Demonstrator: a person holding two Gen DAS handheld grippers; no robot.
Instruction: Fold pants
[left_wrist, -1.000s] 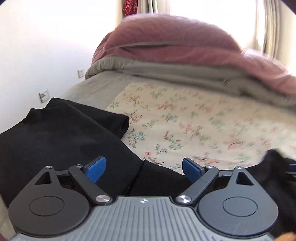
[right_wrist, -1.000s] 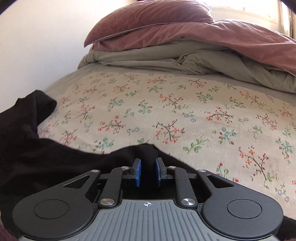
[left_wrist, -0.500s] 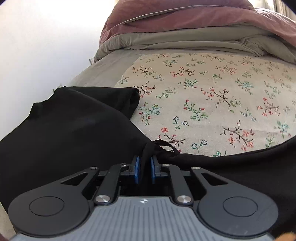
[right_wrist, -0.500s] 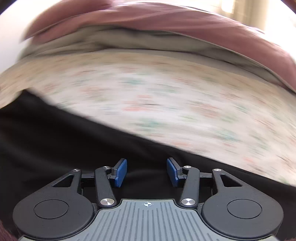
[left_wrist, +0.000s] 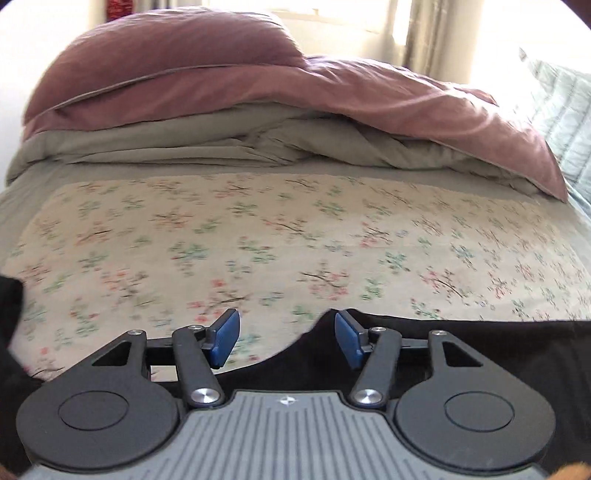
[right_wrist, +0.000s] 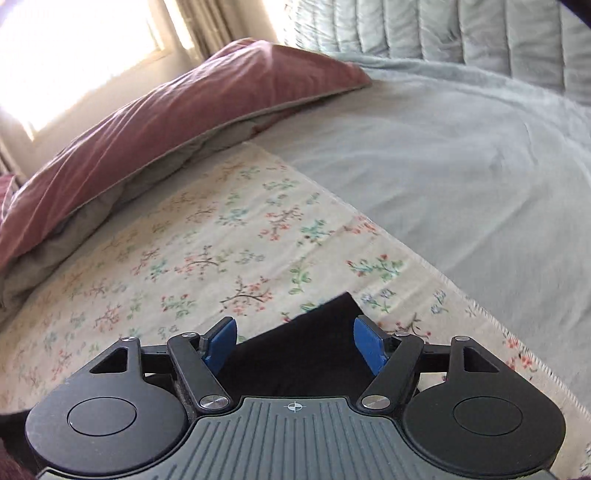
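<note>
Floral cloth (left_wrist: 258, 236) bare — duvet (left_wrist: 295, 110) apparently blocks beyond.

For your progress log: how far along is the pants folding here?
Done: black pants lie spread on the floral sheet. In hand: nothing; left gripper and right gripper are opening, pads clear of cloth. Left: no neat fold is visible yet.

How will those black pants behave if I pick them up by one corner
The black pants will probably go limp and drape, since they lie flat and follow the floral cloth. They seem thin and light. On that cloth a push would more likely bunch them up than slide them whole.
</note>
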